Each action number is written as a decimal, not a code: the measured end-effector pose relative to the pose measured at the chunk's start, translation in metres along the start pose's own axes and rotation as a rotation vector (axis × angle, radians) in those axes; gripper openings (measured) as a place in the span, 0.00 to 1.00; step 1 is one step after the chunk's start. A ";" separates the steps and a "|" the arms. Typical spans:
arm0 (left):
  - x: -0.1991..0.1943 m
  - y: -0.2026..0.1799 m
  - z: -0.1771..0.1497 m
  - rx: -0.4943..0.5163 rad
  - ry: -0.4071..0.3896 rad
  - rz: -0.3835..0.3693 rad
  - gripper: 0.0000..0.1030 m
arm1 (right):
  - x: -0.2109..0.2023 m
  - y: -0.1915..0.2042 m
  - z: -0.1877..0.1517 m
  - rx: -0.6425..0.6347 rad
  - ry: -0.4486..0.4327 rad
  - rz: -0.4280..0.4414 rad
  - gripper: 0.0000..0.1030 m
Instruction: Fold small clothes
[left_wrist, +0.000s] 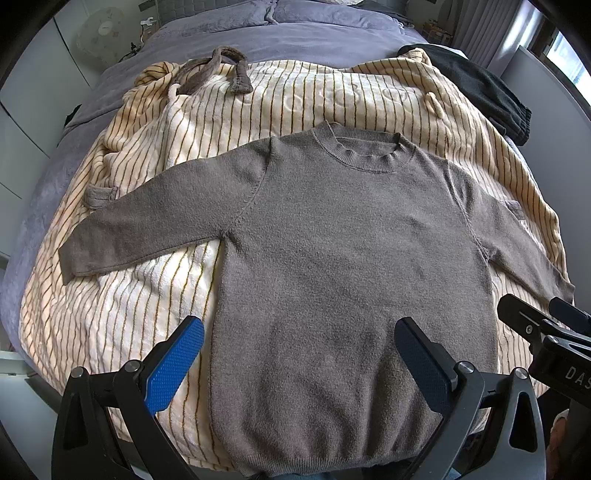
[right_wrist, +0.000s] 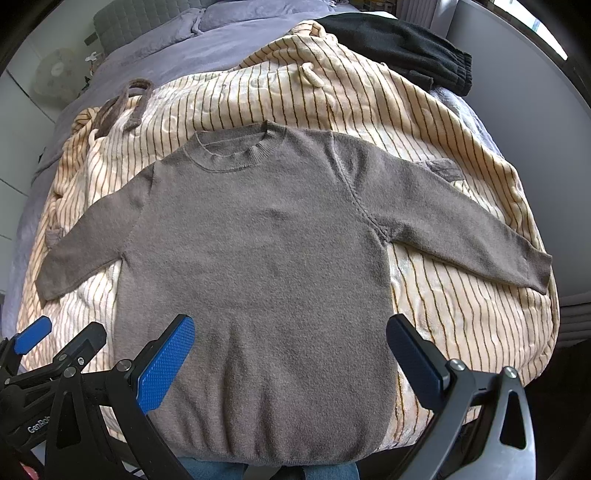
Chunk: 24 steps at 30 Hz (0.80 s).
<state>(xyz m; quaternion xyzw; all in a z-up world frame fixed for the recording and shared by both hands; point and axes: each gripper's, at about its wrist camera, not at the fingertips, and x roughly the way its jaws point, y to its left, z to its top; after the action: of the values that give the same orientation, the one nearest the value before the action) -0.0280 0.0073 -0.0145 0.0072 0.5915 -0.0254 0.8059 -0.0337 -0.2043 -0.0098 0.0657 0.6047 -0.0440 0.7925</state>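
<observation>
We list 1 brown-grey sweater (left_wrist: 332, 240), spread flat and face up at the centre of a cream striped blanket (left_wrist: 147, 302) on the bed (left_wrist: 314, 40), collar toward 12 o'clock, hem toward 6 o'clock, both sleeves angled outward. We hold the left claw (left_wrist: 299, 354) wide open above the hem area, gripping nothing. We hold the right claw (right_wrist: 290, 350) likewise wide open, empty, above the lower body. 1 black garment (left_wrist: 480, 88) lies at 1 o'clock; 1 brown fleece strip (left_wrist: 225, 66) at 11 o'clock.
</observation>
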 end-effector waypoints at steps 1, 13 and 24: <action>0.001 0.000 0.000 0.000 0.000 0.000 1.00 | 0.001 0.000 0.001 0.000 0.000 0.001 1.00; 0.003 -0.002 0.000 -0.003 0.004 -0.009 1.00 | 0.003 0.003 0.003 -0.013 0.013 -0.004 1.00; 0.003 0.000 0.003 0.000 0.028 -0.042 1.00 | 0.001 0.008 0.008 -0.027 0.021 0.012 1.00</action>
<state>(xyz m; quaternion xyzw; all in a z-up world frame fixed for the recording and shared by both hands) -0.0246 0.0075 -0.0164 -0.0048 0.6026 -0.0423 0.7969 -0.0246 -0.1973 -0.0084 0.0589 0.6130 -0.0303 0.7873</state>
